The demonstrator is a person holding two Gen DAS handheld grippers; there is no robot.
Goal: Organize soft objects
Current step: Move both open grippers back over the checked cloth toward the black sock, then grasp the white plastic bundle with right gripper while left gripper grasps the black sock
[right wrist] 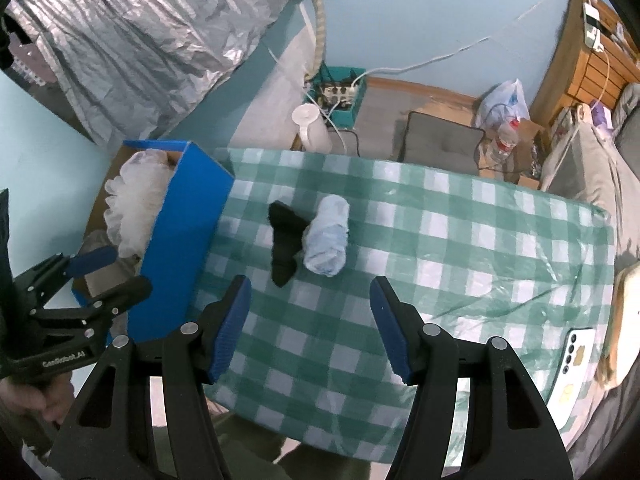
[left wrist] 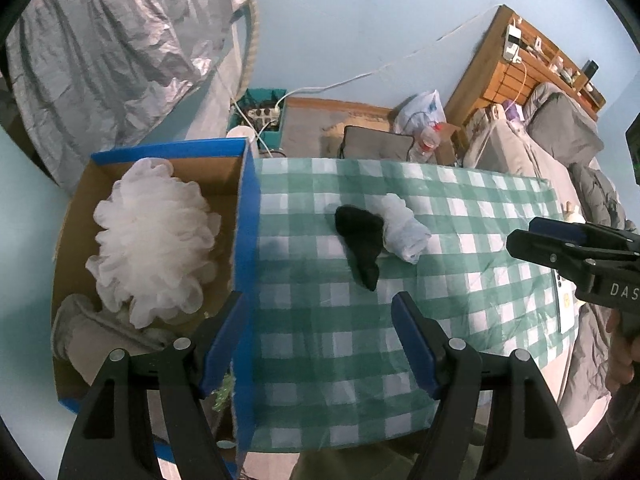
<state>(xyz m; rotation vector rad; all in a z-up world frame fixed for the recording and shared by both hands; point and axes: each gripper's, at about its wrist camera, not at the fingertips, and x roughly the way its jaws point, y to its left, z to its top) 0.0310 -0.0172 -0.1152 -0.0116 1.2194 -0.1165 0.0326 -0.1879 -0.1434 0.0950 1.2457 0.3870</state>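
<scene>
Right now we hold both claws spread wide with nothing between the fingers. Our right gripper (right wrist: 310, 320) hovers above the near part of the checked tablecloth (right wrist: 460, 240), and just beyond its open jaws lie the two soft things not yet put away: a black sock (right wrist: 284, 240) and, touching it on the right, a rolled pale-blue cloth (right wrist: 326, 236). Our left gripper (left wrist: 320, 340) hangs over the right wall of the blue cardboard box (left wrist: 246, 240), one finger on the box side and one over the table.

Inside the box, at the left of the table, a white mesh bath pouf (left wrist: 152, 240) already sits, with a grey soft item (left wrist: 88, 332) near it that we cannot identify.

We judge the sorting partly done, with two pieces remaining. The step in hand looks like the reach for the next pick. Next we would lower the right claw over the sock, closing low enough to pinch the fabric and not the tablecloth's plastic skin, and keep clear of the roll pressed against it. A phone (right wrist: 576, 354) lies at the far right edge, well apart.
</scene>
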